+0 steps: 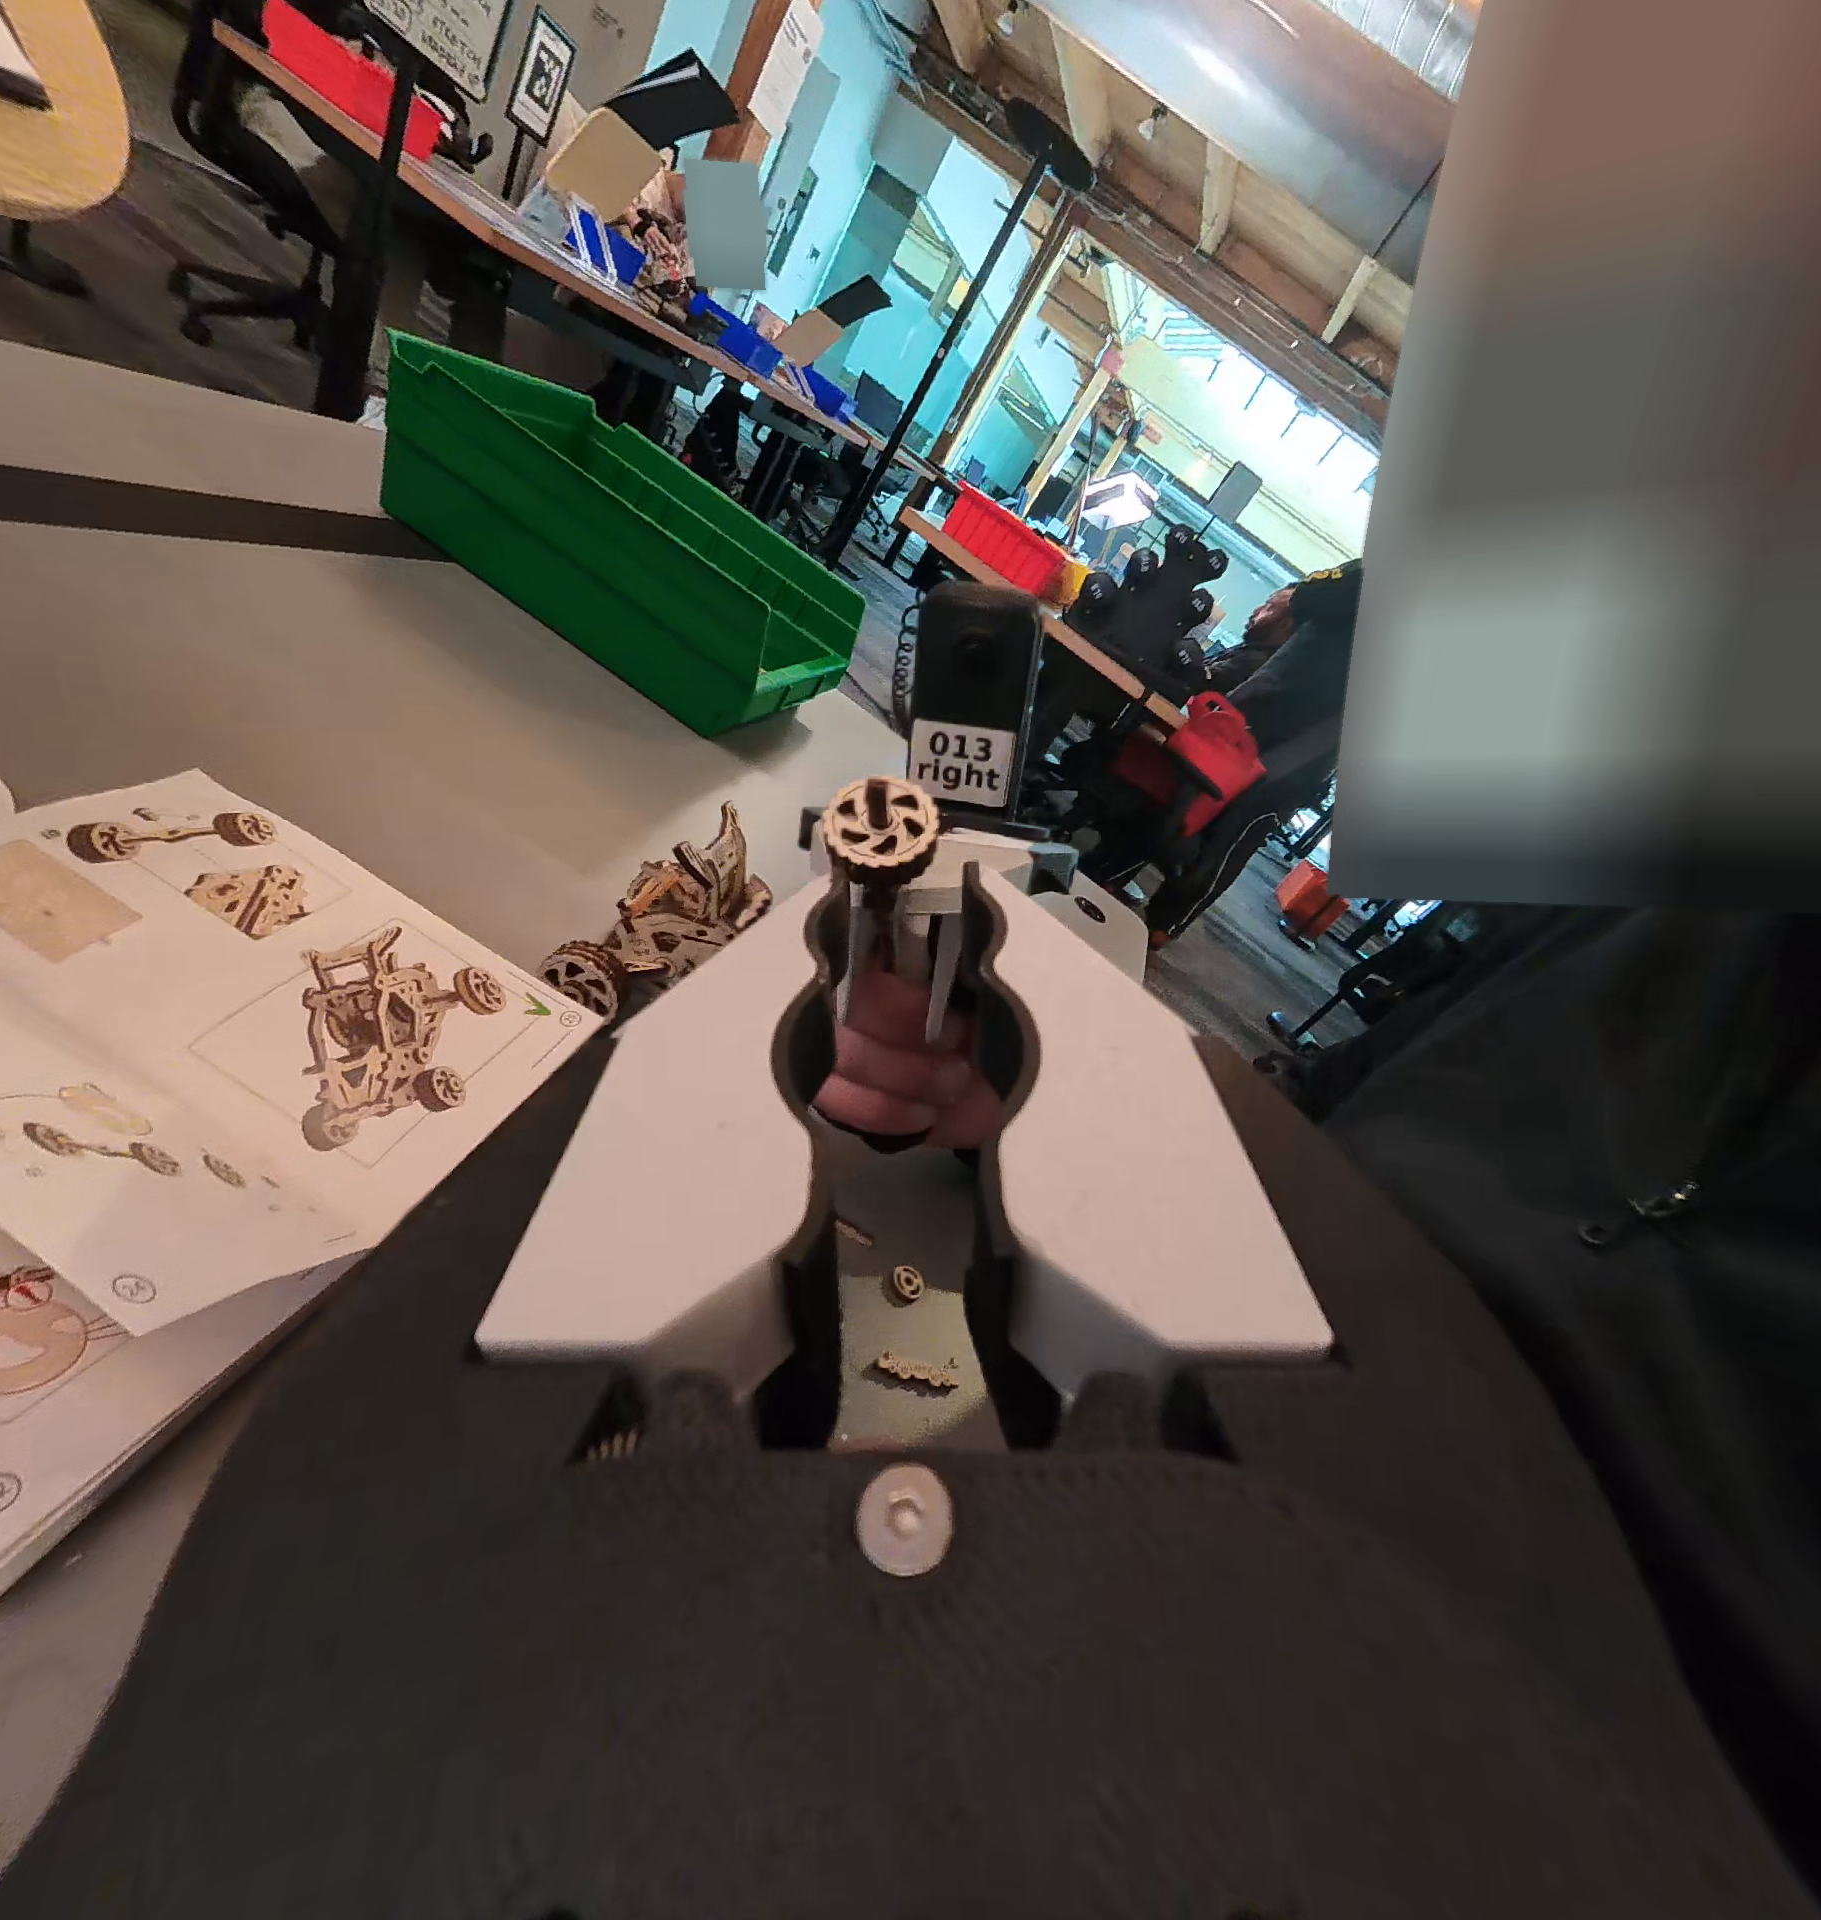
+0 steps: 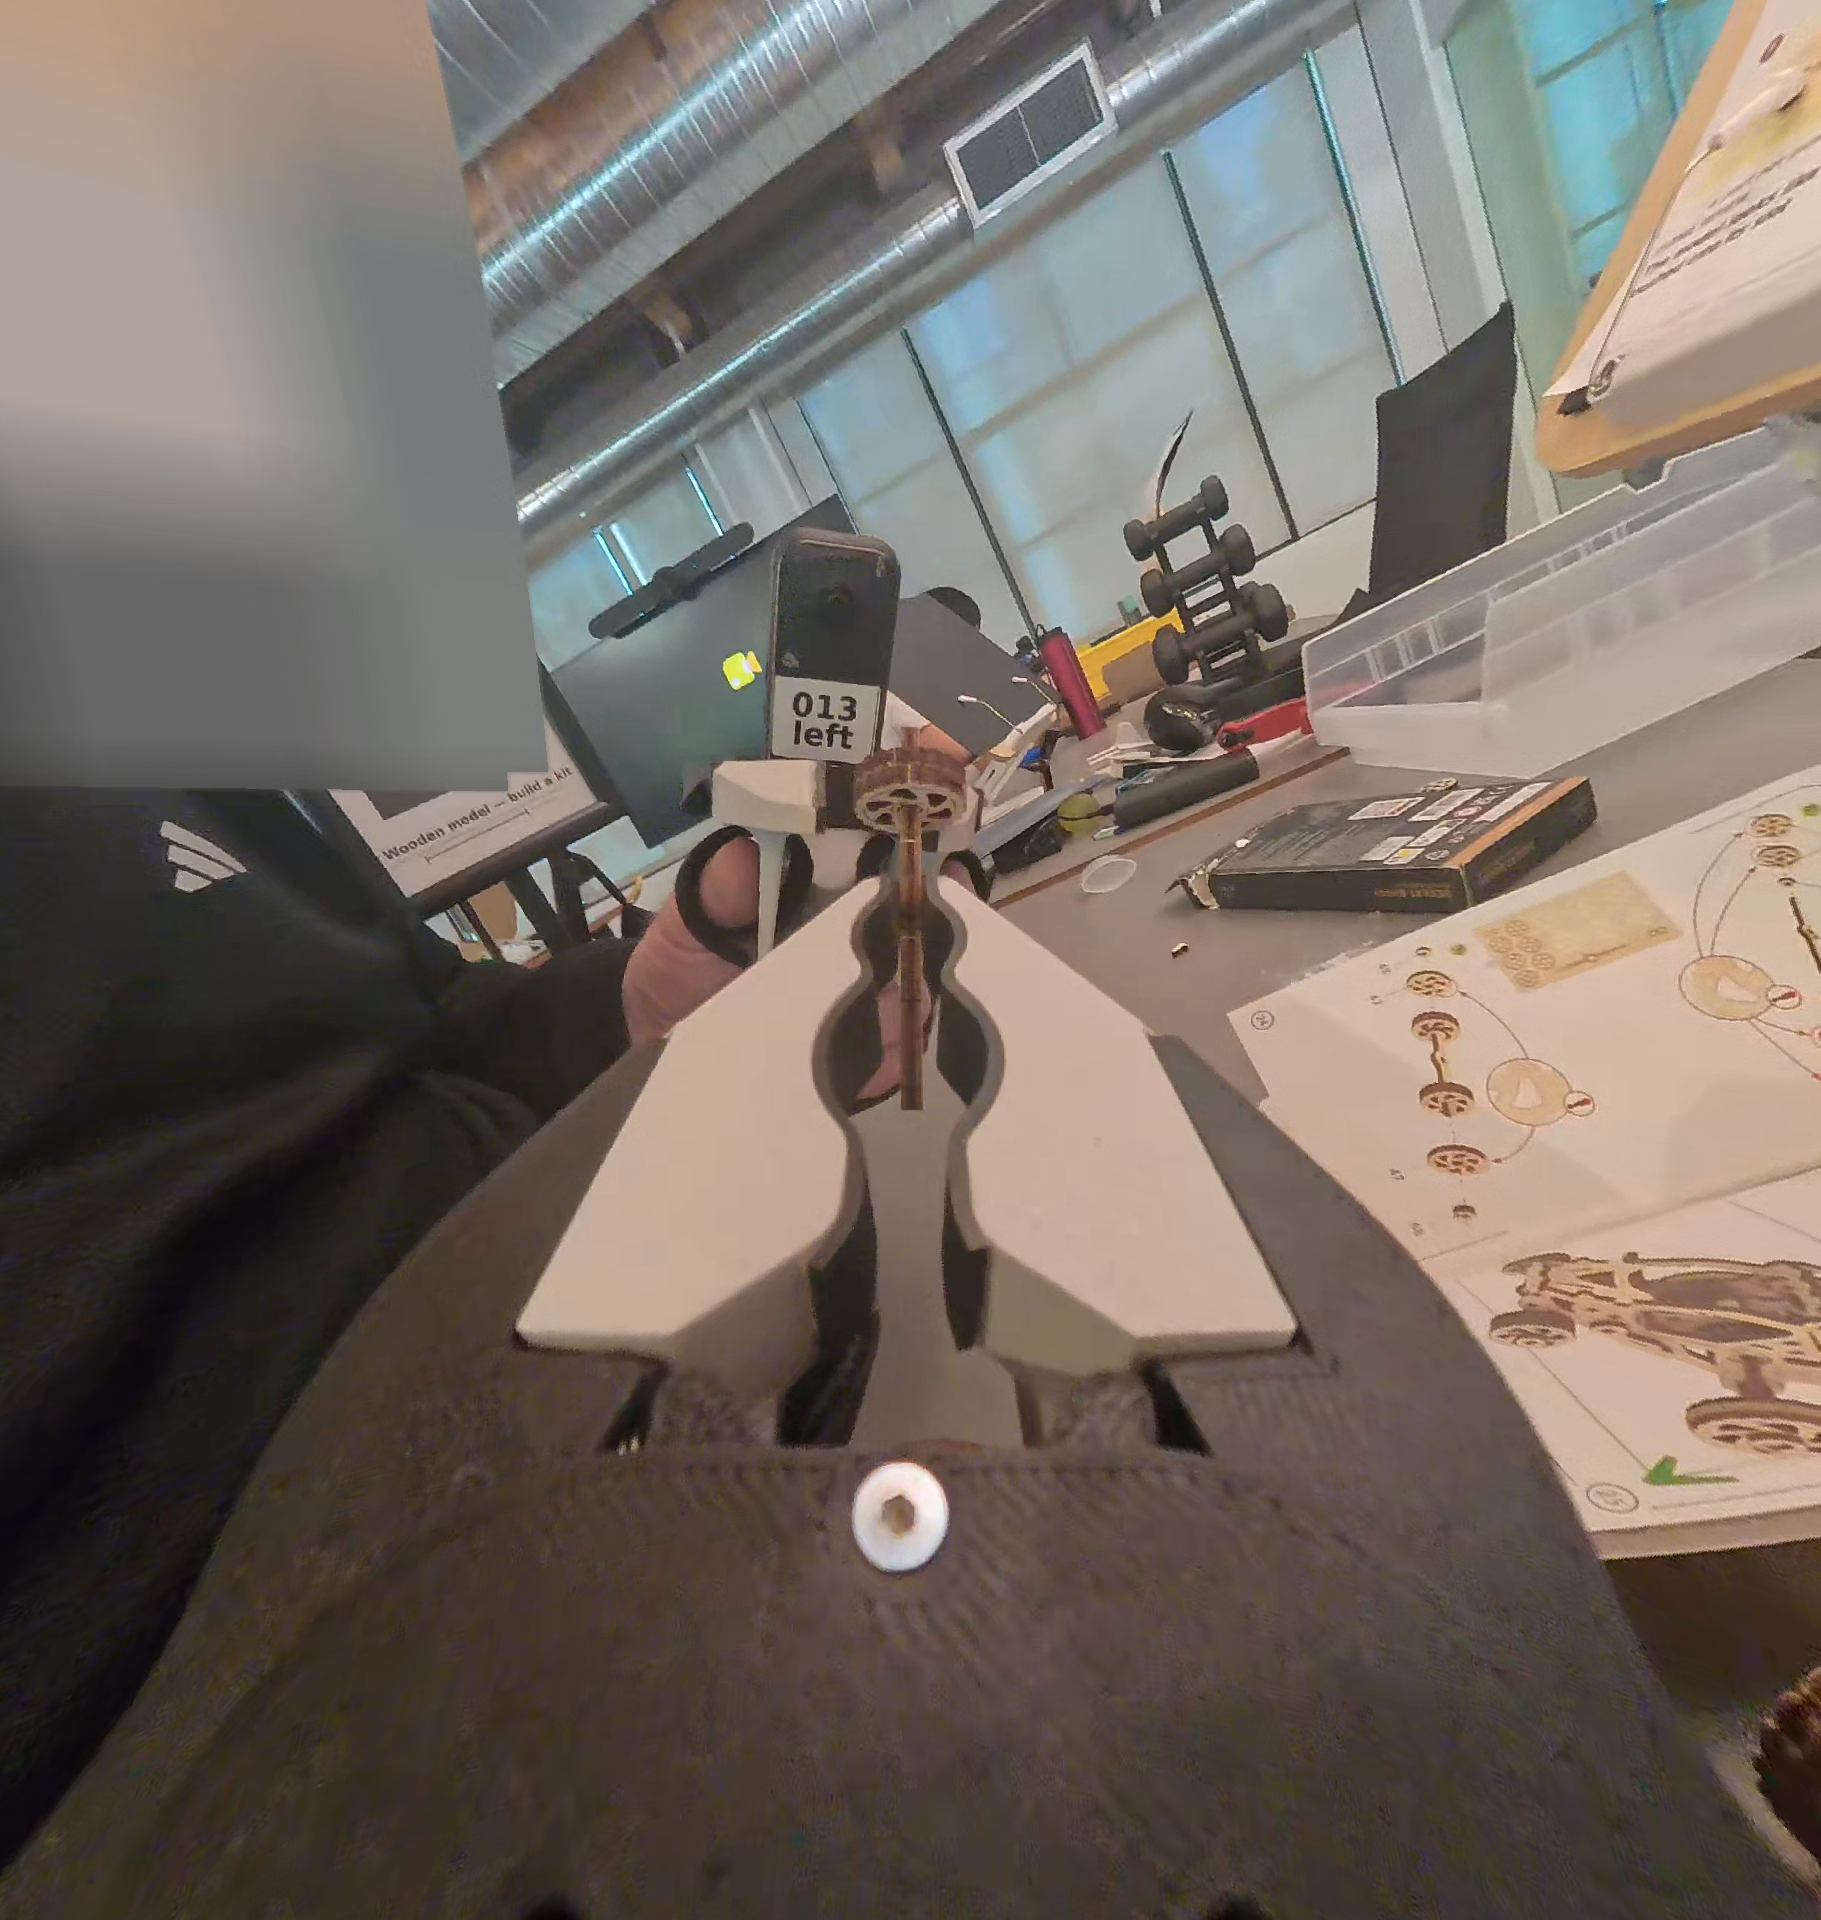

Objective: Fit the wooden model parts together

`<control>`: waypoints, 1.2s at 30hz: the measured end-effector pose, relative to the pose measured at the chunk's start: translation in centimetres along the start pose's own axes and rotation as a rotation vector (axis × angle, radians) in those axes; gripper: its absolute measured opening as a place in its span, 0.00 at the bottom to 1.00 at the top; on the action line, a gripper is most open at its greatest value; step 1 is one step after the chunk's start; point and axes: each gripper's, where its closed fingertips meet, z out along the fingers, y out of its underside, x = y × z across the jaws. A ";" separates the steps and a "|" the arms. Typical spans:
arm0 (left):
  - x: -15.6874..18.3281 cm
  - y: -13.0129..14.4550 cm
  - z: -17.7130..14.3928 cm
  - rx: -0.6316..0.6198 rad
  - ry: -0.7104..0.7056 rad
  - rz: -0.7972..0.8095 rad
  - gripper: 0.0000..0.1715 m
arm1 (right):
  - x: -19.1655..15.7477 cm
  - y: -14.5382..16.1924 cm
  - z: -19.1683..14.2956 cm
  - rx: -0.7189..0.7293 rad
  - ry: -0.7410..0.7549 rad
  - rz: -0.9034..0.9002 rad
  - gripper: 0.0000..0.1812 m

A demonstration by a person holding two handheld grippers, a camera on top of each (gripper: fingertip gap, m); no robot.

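While both tools meet tip to tip above the counter (image 1: pixel 262 644), the job looks partly done. Nearest, the left tool (image 1: pixel 898 914) pinches a small toothed wooden wheel (image 1: pixel 878 831) at its tips; the right tool (image 2: pixel 911 914) clamps a thin wooden axle strip (image 2: pixel 911 997) edge-on, a wheel (image 2: pixel 906 795) at its far end. Whether wheel and strip are already seated together is hard to tell. Farther off, a half-built wooden buggy (image 1: pixel 667 925) sits beside the open instruction booklet (image 1: pixel 210 997), with loose bits still unfitted. Beyond stands a green bin (image 1: pixel 594 530).
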 end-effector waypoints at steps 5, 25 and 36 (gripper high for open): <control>0.0 0.1 0.1 -0.010 -0.029 0.014 0.10 | 0.0 0.0 0.0 0.012 -0.018 0.032 0.00; -1.0 0.2 -0.5 -0.005 -0.054 -0.016 0.11 | 0.5 0.1 -0.1 0.005 0.005 0.065 0.00; -1.1 0.1 0.0 0.004 -0.037 -0.032 0.10 | 0.6 0.3 0.0 -0.009 0.013 0.059 0.00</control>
